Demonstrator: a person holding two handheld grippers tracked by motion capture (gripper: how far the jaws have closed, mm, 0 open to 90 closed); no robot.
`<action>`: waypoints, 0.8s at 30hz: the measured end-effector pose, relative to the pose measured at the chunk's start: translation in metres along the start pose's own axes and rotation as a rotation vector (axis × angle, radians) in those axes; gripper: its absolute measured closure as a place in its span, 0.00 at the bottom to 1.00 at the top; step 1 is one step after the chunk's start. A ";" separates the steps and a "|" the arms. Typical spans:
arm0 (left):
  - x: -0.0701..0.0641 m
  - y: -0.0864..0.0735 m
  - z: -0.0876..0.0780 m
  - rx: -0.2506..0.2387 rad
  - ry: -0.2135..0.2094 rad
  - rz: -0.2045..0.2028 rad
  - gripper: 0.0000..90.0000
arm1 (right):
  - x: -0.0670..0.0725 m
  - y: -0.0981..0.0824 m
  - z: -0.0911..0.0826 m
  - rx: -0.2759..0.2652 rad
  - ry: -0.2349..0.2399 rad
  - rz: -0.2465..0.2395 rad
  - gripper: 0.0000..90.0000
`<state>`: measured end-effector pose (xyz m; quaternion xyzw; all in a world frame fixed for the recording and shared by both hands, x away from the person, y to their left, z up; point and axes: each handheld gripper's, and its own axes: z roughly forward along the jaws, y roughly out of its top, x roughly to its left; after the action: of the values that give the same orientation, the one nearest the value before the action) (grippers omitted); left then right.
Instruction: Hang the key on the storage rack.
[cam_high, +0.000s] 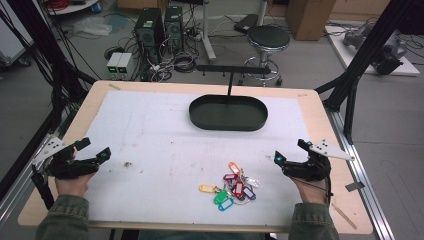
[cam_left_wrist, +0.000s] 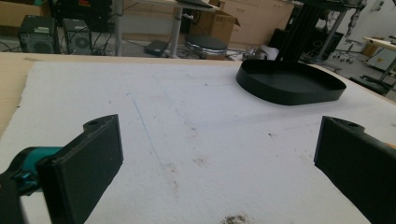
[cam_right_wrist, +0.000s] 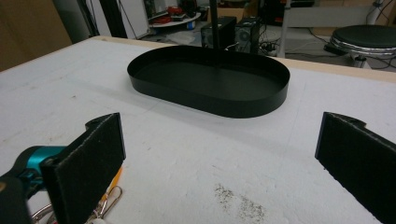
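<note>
A heap of coloured key tags (cam_high: 233, 186) with metal rings lies on the white mat near the front, right of centre. A black oval tray (cam_high: 228, 113) sits at the far middle of the mat, with an upright post and crossbar behind it; the tray (cam_left_wrist: 290, 82) (cam_right_wrist: 210, 79) looks empty. My left gripper (cam_high: 95, 148) rests at the left edge of the mat, open, nothing between its jaws. My right gripper (cam_high: 291, 151) is held at the right edge, open and empty, just right of the tags. An orange tag and a ring (cam_right_wrist: 111, 191) peek beside its left jaw.
A white mat (cam_high: 150, 145) covers most of the wooden table (cam_high: 320, 100). Small dark smudges (cam_high: 128, 164) mark the mat near the left gripper. Beyond the table stand a round stool (cam_high: 268, 37), computer towers (cam_high: 150, 27) and cables on the floor.
</note>
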<state>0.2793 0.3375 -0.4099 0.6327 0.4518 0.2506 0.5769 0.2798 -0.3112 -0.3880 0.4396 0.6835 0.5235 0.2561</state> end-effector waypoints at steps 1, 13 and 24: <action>0.000 0.000 0.000 0.003 0.002 0.006 0.02 | 0.000 0.000 0.000 -0.001 0.001 0.003 0.01; 0.000 0.000 0.001 0.005 0.007 0.007 0.02 | -0.001 0.000 -0.002 0.007 -0.008 0.021 0.01; 0.000 -0.001 0.001 0.012 0.003 0.007 0.02 | 0.000 0.001 -0.001 0.026 -0.008 0.022 0.01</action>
<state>0.2799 0.3367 -0.4110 0.6371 0.4520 0.2508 0.5717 0.2793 -0.3113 -0.3868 0.4522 0.6845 0.5155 0.2473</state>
